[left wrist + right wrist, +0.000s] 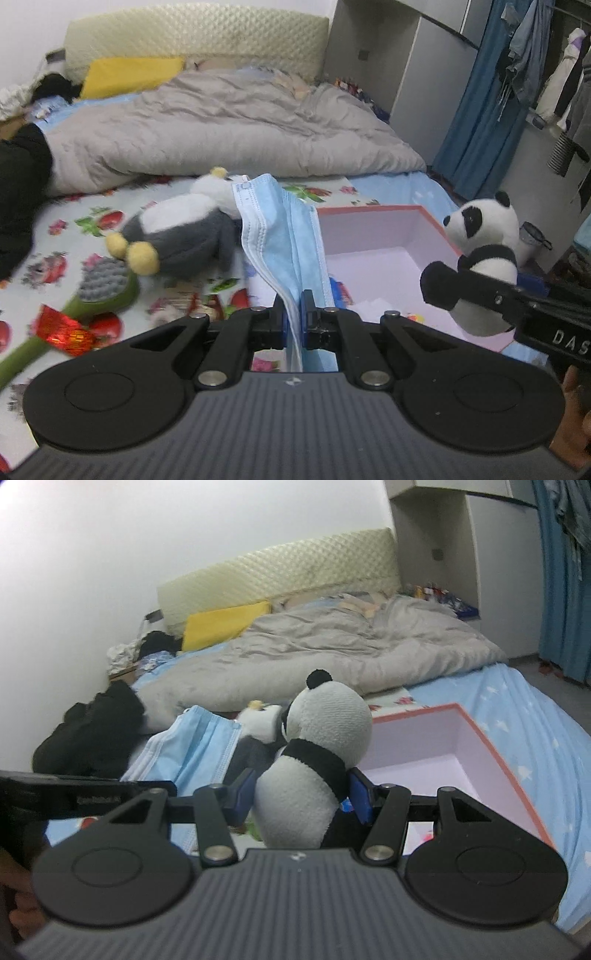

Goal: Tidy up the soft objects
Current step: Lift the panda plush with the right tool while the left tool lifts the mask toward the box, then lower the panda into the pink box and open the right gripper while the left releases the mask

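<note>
My left gripper is shut on a blue face mask, which stands up from the jaws above the bed. My right gripper is shut on a black-and-white panda plush, held by its body; the panda also shows in the left wrist view at the right, over the edge of a pink open box. The box also shows in the right wrist view. A grey and white penguin plush lies on the sheet left of the mask.
A green brush and a red foil wrapper lie on the fruit-print sheet at the left. A grey duvet covers the far bed. Black clothing lies at the left. Hanging clothes and a blue curtain stand at the right.
</note>
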Motion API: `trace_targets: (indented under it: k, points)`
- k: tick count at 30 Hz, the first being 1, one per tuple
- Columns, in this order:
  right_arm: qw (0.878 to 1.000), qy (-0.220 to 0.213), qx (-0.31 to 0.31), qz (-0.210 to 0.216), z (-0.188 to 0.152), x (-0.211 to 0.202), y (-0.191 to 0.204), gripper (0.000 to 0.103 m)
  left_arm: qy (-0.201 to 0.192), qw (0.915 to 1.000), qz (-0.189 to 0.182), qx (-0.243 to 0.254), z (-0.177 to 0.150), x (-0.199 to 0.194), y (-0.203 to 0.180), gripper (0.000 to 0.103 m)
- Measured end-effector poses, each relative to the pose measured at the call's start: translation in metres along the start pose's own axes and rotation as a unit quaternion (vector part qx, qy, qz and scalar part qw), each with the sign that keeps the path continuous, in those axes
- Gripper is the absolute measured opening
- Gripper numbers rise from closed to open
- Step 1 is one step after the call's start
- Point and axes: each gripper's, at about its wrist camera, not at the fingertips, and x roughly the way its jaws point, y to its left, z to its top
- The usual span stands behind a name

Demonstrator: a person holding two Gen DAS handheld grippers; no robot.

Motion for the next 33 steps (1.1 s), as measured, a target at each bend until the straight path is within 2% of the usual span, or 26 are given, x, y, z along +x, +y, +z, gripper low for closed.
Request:
trace_targets:
  k: [7,17,22,26,27,28,29,30,31,33]
  points:
    - [0.999,0.030,0.018,-0.035,-0.009,0.028,-0.044,0.057,0.045,0.9987,-0.019,0.012,0.013,0.063,-0.028,0.008]
    - [0.992,0.096,0.038,-0.071,-0.035,0.072,-0.095,0.057,0.124,0.9902,-0.043,0.047,0.013,0.150,-0.068,0.008]
    - [0.989,0.112,0.058,-0.074,-0.043,0.088,-0.112,0.057,0.149,0.9865,-0.045,0.050,0.009,0.186,-0.080,0.008]
    - [0.988,0.121,0.059,-0.076,-0.046,0.096,-0.117,0.060,0.151,0.9857,-0.042,0.061,0.009,0.198,-0.087,0.009]
    - [0.987,0.125,0.060,-0.077,-0.046,0.098,-0.118,0.061,0.156,0.9849,-0.042,0.062,0.009,0.201,-0.088,0.018]
    - [0.987,0.127,0.064,-0.077,-0.046,0.099,-0.119,0.063,0.160,0.9842,-0.043,0.064,0.009,0.202,-0.088,0.035]
    - [0.987,0.128,0.068,-0.076,-0.046,0.100,-0.120,0.068,0.159,0.9841,-0.045,0.065,0.009,0.201,-0.089,0.045]
    - [0.987,0.127,0.069,-0.076,-0.046,0.099,-0.120,0.068,0.154,0.9847,-0.045,0.067,0.008,0.199,-0.089,0.061]
    - [0.987,0.127,0.070,-0.075,-0.046,0.098,-0.119,0.068,0.147,0.9858,-0.043,0.069,0.009,0.196,-0.090,0.065]
    - [0.987,0.127,0.074,-0.067,-0.046,0.096,-0.118,0.068,0.134,0.9875,-0.041,0.072,0.010,0.188,-0.089,0.065]
